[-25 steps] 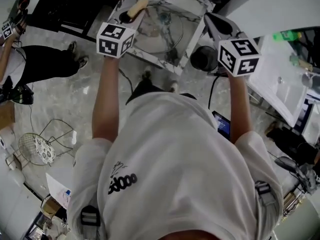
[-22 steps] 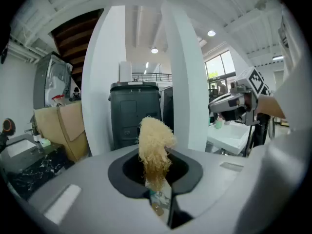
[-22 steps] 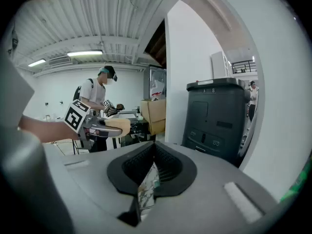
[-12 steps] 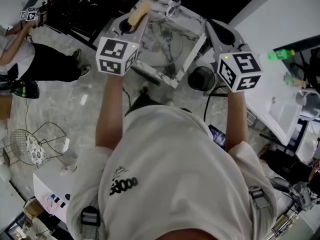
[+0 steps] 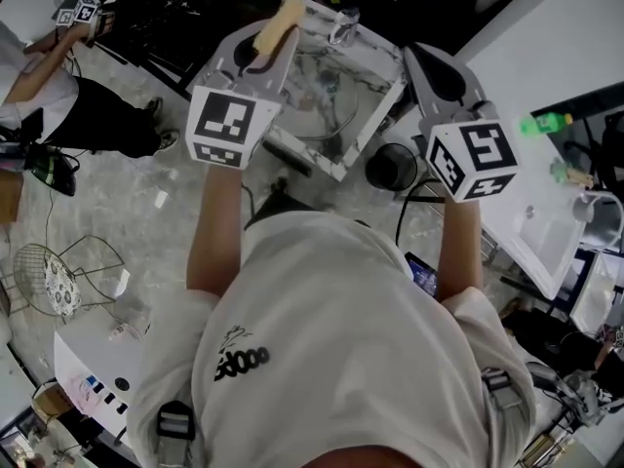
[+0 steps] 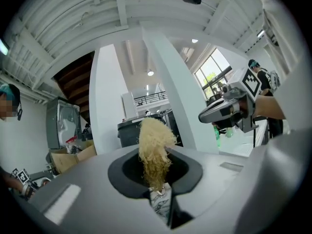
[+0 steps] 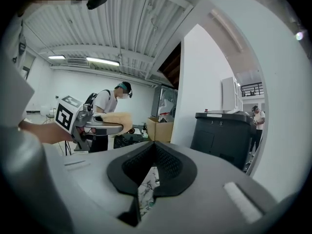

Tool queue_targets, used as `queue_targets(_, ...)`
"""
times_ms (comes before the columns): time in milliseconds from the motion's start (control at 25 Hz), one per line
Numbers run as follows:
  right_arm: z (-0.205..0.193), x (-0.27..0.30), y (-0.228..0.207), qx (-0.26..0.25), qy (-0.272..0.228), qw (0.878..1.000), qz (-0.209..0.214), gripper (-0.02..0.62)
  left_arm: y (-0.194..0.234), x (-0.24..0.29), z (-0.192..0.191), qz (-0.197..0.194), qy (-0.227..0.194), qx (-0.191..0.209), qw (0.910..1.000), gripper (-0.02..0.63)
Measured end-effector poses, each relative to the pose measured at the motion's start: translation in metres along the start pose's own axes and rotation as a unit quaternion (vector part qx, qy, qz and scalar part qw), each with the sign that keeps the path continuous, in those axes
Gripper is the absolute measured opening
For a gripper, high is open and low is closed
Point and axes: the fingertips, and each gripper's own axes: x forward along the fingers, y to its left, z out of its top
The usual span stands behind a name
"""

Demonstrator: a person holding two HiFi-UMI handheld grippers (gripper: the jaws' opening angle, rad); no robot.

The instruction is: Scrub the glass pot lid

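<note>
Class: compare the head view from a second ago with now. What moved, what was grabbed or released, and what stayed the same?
The left gripper and right gripper seem to have risen towards the head camera, where both look bigger. Nothing was taken or released. The left stays shut on the scrubber, and the right's jaws stay shut and empty. The glass pot lid lies untouched on the marble table.

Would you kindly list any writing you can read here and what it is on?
"5d000" or similar, distorted: dark print on the white shirt.
Small marks on the grey bin: too small to read.
Nothing else is legible.
</note>
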Motion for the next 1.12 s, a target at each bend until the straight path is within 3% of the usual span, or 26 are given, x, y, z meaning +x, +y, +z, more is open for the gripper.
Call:
queue_targets(680, -0.001, 0.019, -0.002, -0.015, 0.016, 1.000, 0.002, 0.002, 0.009, 0.006, -0.002, -0.001, 0.004, 0.012, 0.9999, 0.048)
queue_targets(1120, -0.002, 0.030, -0.003, -0.022, 0.019, 1.000, 0.007, 0.002, 0.013, 0.012, -0.006, -0.001, 0.012, 0.041, 0.9991, 0.048)
